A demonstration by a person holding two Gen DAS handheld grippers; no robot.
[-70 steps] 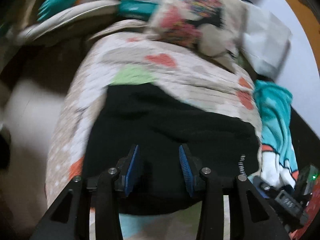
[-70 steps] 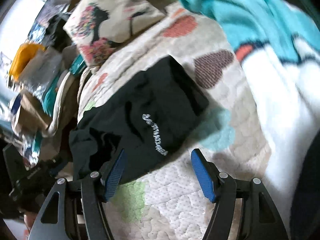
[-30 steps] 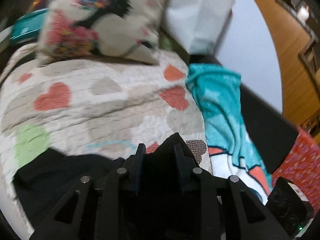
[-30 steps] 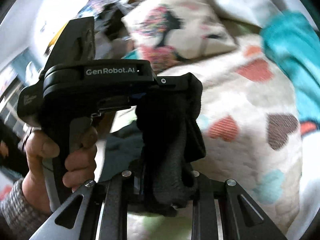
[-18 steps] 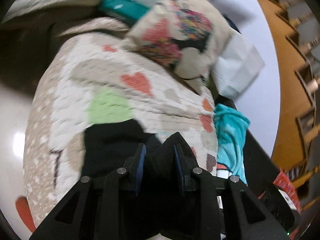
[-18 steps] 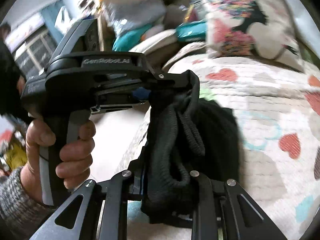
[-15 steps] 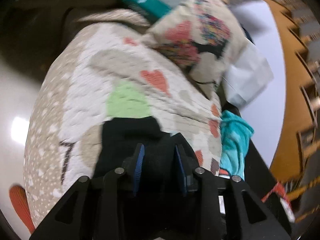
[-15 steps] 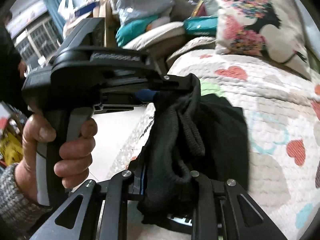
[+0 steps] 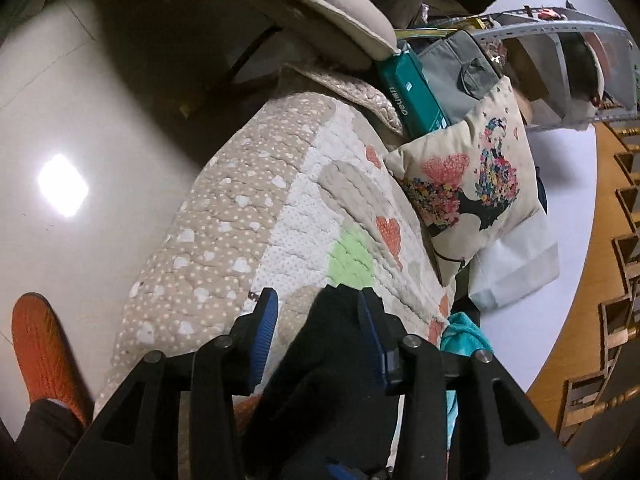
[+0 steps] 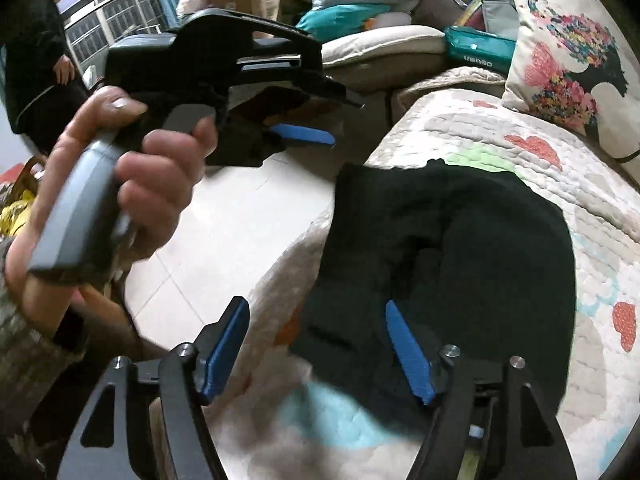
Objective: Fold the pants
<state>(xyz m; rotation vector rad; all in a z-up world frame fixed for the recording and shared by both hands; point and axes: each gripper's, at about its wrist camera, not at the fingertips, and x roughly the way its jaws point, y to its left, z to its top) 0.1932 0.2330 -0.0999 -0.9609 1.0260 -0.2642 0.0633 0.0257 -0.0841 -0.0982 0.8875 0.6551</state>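
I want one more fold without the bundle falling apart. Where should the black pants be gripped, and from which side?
Grip the black pants at the doubled edge near the quilt front, coming from the floor side. That edge shows thick stacked layers, so, probably, one pinch catches them all.

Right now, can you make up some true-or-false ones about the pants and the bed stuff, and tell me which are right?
1. The pants are black. True.
2. The pants hang in the air, clear of the quilt. False: they lie on the quilt.
3. The right gripper is clamped shut on the pants. False: its jaws are opening and its pads stand apart.
4. A pillow with flowers on it sits on the quilt. True.
5. The quilt has hearts on it. True.
6. The left gripper has nothing between its pads. False: black cloth is between them as the jaws open.
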